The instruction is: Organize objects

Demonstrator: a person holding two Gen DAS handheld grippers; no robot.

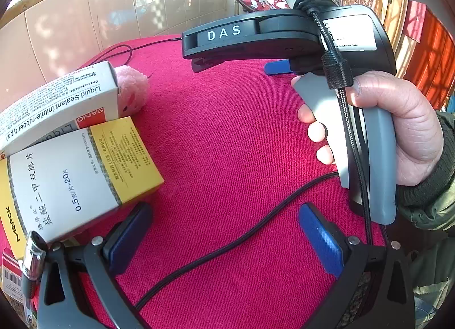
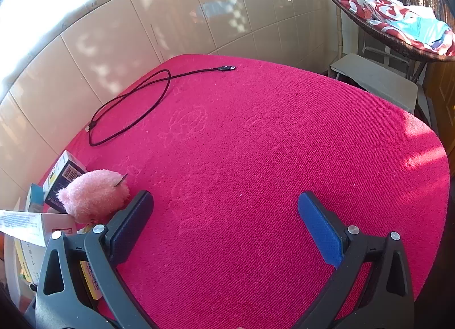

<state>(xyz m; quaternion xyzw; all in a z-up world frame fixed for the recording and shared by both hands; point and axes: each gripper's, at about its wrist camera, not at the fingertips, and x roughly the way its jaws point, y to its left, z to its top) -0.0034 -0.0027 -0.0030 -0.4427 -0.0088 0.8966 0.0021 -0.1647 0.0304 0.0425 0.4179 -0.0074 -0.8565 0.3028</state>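
A yellow and white Merck medicine box (image 1: 82, 175) lies at the left on the red cloth (image 1: 227, 144), under a white liquid sealant box (image 1: 54, 104). A pink plush toy (image 1: 132, 88) sits behind them; it also shows in the right wrist view (image 2: 93, 193). My left gripper (image 1: 227, 232) is open and empty, just right of the medicine box. My right gripper (image 2: 227, 223) is open and empty over the bare cloth (image 2: 270, 144), with the plush toy by its left finger. The right gripper's body (image 1: 284, 36) shows in the left wrist view, held in a hand.
A black USB cable (image 2: 133, 104) lies looped at the far left of the cloth. A dark small box (image 2: 64, 175) stands behind the plush toy. A silver socket piece (image 1: 32, 252) lies at the lower left. A tiled wall (image 2: 170, 16) borders the table. A wicker chair (image 2: 392, 7) stands at the right.
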